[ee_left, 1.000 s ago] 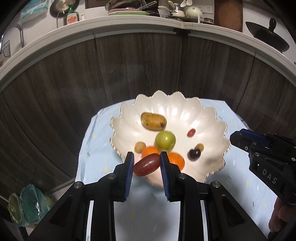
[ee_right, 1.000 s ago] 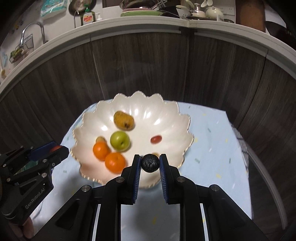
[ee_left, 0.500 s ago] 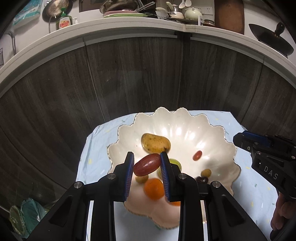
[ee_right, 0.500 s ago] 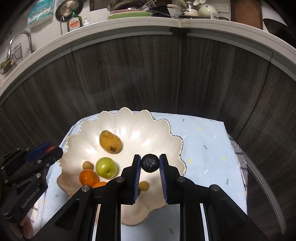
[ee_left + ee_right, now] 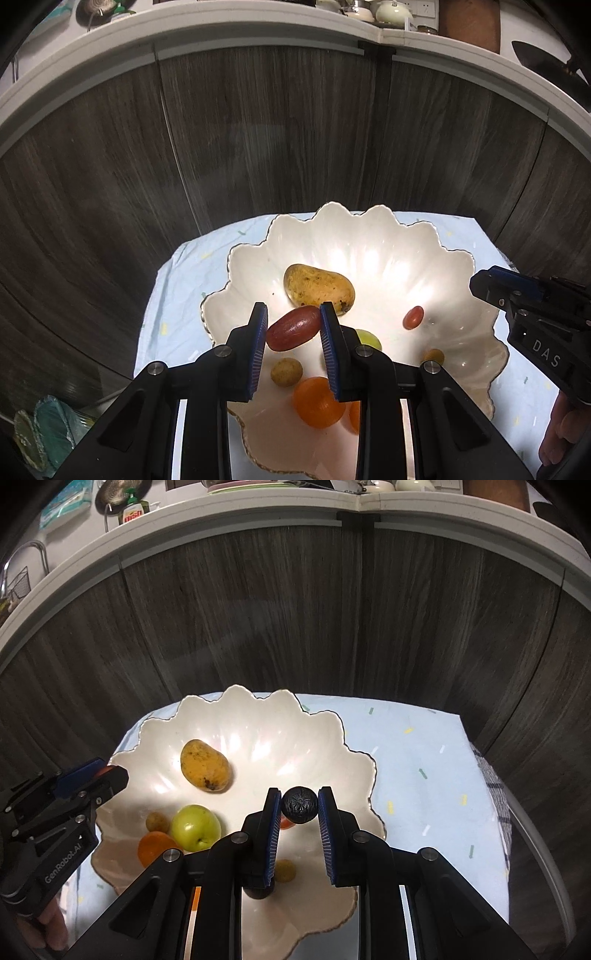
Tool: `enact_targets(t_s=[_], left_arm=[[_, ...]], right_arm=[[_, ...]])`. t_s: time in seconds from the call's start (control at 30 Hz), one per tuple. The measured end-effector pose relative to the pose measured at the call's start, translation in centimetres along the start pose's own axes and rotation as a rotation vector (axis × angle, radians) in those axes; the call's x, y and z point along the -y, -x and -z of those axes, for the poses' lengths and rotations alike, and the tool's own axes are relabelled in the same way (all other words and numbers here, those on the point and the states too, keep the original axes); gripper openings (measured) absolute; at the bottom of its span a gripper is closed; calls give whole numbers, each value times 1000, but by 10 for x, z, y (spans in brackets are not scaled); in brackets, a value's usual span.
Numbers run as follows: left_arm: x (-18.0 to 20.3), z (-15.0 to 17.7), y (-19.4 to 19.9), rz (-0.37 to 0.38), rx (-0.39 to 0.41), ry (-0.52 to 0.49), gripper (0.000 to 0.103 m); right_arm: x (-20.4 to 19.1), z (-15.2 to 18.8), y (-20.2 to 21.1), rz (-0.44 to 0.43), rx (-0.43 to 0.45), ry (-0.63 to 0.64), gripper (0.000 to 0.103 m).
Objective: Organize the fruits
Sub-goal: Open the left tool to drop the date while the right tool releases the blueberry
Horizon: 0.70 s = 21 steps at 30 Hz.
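Whereas earlier the scalloped bowl (image 5: 458,258) lay farther off, left wrist view: left gripper (image 5: 293,328) clamps red oblong fruit (image 5: 294,328) above nearer bowl, beside mango (image 5: 317,289). Right wrist view: right gripper (image 5: 300,805) clamps dark round fruit (image 5: 300,805) over bowl's right half, as before.

The scalloped bowl (image 5: 369,236) rests on the cloth (image 5: 173,295), in front of the cabinet doors (image 5: 258,147). Inside the bowl, the mango (image 5: 317,286) lies toward the cabinet side. The apple (image 5: 194,827) lies nearer than the mango; the tangerine (image 5: 317,402) lies nearer again, close to the bowl's near rim.
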<state>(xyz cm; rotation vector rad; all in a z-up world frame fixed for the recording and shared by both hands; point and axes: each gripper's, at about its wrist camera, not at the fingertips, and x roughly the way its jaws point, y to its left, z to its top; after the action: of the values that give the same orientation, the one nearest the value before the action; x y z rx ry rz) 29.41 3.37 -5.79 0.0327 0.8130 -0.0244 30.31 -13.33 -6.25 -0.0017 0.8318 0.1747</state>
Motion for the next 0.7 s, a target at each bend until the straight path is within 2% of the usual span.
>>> enact_targets(t_s=[0.4, 0.47, 0.63, 0.7], left_arm=[[-1, 7, -24, 24, -74, -17, 32], [-2, 8, -22, 23, -74, -15, 41], [-4, 7, -14, 7, -63, -7, 56], [-5, 5, -10, -10, -58, -5, 62]], right_arm=[[-3, 6, -20, -11, -63, -1, 22], [-3, 5, -19, -4, -63, 0, 22], [-4, 5, -14, 8, -62, -1, 25], [-4, 5, -11, 17, -52, -4, 40]])
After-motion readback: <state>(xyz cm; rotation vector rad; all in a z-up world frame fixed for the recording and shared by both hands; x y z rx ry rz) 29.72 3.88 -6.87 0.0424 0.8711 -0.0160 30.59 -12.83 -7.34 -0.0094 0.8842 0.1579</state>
